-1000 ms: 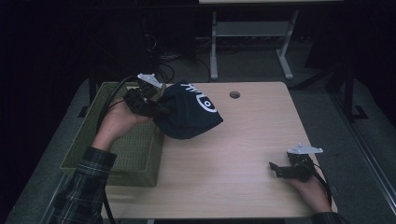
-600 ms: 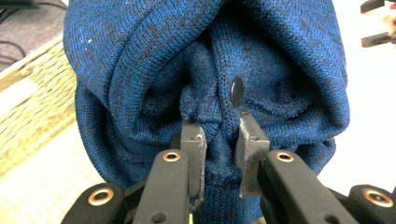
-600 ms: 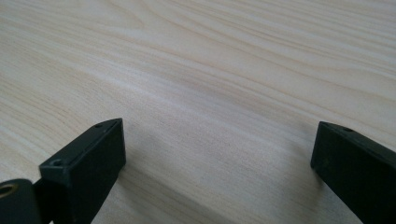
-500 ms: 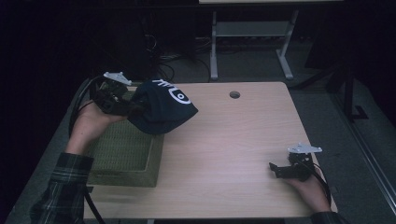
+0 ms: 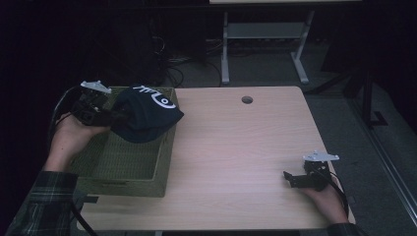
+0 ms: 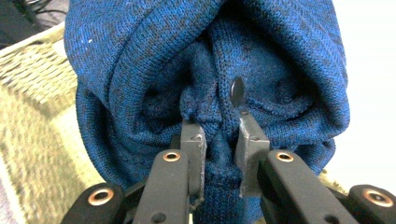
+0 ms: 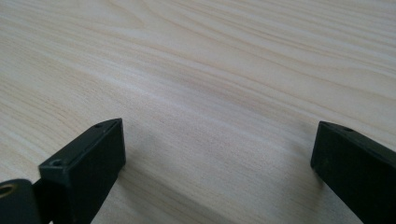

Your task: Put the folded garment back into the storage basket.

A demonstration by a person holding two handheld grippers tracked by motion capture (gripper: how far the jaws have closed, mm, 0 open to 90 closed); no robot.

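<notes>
A dark blue knitted beanie [image 5: 147,118] with a white printed mark is held bunched in the jaws of the left gripper [image 5: 114,117], above the far part of a shallow rectangular woven basket [image 5: 123,164] of olive-green wicker that stands at the left edge of the pale wooden worktop [image 5: 236,147]. In the left gripper view the knit [image 6: 210,70] is seen pinched between the two jaws, which are clenched on a fold of it, with the basket's weave [image 6: 32,93] behind and to the left.

Against the earlier frames, the beanie and the left gripper have been carried leftward: a second ago the beanie hung over the worktop just beside the basket's right rim, and it is now seen over the basket itself, only its right edge reaching past the rim. The grip on it is unchanged.

The white mark on the beanie is made up of an oval ring and a few strokes beside it; no word can be read from it.

The right gripper [image 5: 295,179] is rested near the right front corner of the worktop, well apart from the beanie, in the same place as before. Its jaws have just been opening and are spread wide, with only bare wood [image 7: 210,93] between them.
</notes>
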